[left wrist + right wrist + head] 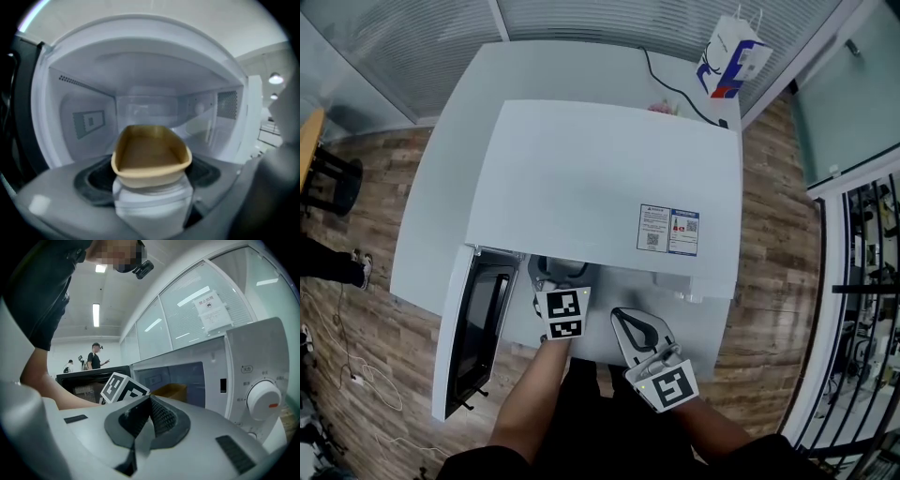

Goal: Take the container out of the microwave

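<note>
The tan container (151,157) sat inside the open microwave (600,178), between the spread jaws of the left gripper (555,274); whether its pads touched the container could not be told; the right gripper (630,323), at the left one's 4 o'clock, was pressed together and empty.

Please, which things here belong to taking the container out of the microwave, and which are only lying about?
For the job:
- microwave
- its open door
- tan container inside
- left tongs, open, facing it

Just lying about:
- paper bag
- black cable
- sticker on the microwave top
- right tongs, shut and empty
</note>
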`<state>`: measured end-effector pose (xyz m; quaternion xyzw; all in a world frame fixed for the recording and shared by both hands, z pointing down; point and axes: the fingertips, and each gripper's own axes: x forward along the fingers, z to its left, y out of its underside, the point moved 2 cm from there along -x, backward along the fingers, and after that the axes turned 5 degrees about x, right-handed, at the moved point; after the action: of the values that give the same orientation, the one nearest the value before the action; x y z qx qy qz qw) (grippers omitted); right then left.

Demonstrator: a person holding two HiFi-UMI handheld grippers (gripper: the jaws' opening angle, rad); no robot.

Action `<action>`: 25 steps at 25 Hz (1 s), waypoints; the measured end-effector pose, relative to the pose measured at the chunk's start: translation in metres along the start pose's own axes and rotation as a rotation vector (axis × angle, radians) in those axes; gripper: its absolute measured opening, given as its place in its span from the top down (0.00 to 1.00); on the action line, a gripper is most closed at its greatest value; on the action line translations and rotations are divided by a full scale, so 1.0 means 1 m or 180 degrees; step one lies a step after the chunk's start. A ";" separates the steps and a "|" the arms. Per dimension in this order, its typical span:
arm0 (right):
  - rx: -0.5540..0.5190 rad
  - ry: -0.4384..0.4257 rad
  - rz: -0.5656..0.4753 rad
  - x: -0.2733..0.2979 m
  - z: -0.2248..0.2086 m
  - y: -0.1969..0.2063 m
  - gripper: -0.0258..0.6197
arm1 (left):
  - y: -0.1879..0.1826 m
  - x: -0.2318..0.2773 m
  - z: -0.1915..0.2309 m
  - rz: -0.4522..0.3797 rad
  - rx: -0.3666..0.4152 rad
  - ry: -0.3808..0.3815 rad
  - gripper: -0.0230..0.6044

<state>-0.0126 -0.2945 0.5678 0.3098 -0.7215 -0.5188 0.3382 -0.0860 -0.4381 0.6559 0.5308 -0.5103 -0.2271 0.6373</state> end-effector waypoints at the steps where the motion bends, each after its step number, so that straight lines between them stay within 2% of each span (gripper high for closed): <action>1: -0.0005 0.0002 -0.0006 -0.001 0.001 -0.001 0.96 | 0.000 -0.004 0.000 -0.0012 -0.0009 0.0000 0.23; 17: -0.0256 0.0150 -0.0102 -0.021 -0.006 -0.025 0.96 | 0.009 -0.087 -0.027 -0.0075 0.0005 0.0067 0.24; 25: -0.0306 0.0164 -0.0276 -0.037 0.002 -0.037 0.96 | 0.016 -0.126 -0.046 -0.0115 0.0100 0.0155 0.24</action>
<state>0.0110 -0.2736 0.5253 0.3375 -0.6727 -0.5588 0.3483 -0.0963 -0.3079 0.6231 0.5553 -0.4886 -0.2175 0.6369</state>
